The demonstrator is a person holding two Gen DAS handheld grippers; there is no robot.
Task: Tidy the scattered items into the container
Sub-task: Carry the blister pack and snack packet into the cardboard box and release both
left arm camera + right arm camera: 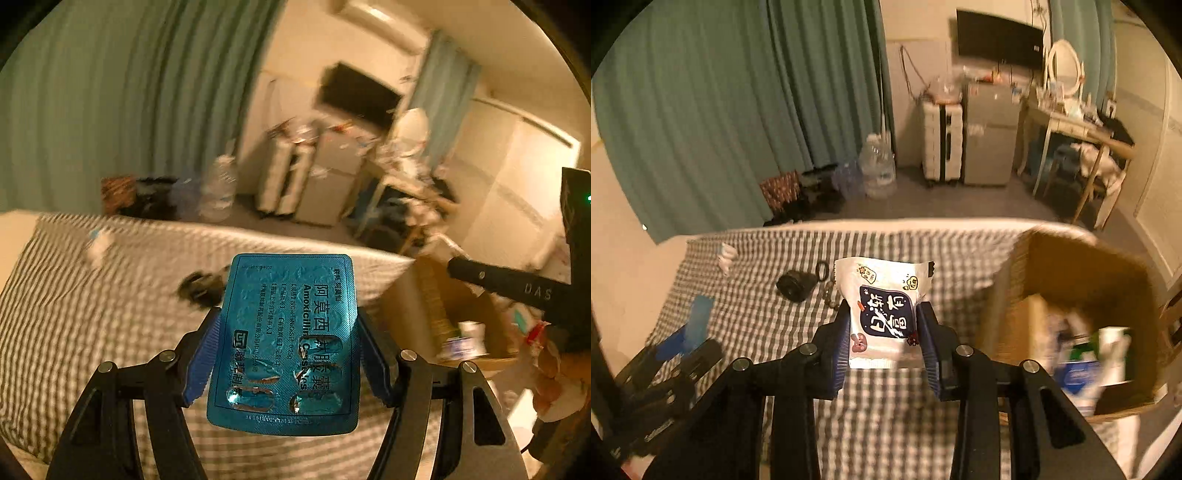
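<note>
Right of both sets of fingers sits the cardboard box (1082,295), open top, with bottles and packets already inside. That offset decides the coming drop.

Left gripper (288,354): blue pads pinch a blue pill strip (286,343) by its two long edges. The strip's long axis runs straight out along the fingers, its far end pointing away past the fingertips, foil face up toward the camera. Several blisters at the near end look popped.

Right gripper (884,328): pads pinch a white snack packet (882,314) across its width. Its long axis also runs out along the fingers, crimped end farthest from the pads.

Both loads hang clear above the checked bedcover (768,317), not touching it.

From the right wrist view the box wall is just beside the right fingers; from the left wrist view the box is well off to the right, with the right gripper's body between. Judgement: the right hand is nearer and should drop first, then clear out so the left can cross.

Left on the cover beyond the fingers: a small black pouch (796,284), a bead string (831,291) and a small white item (726,256).
</note>
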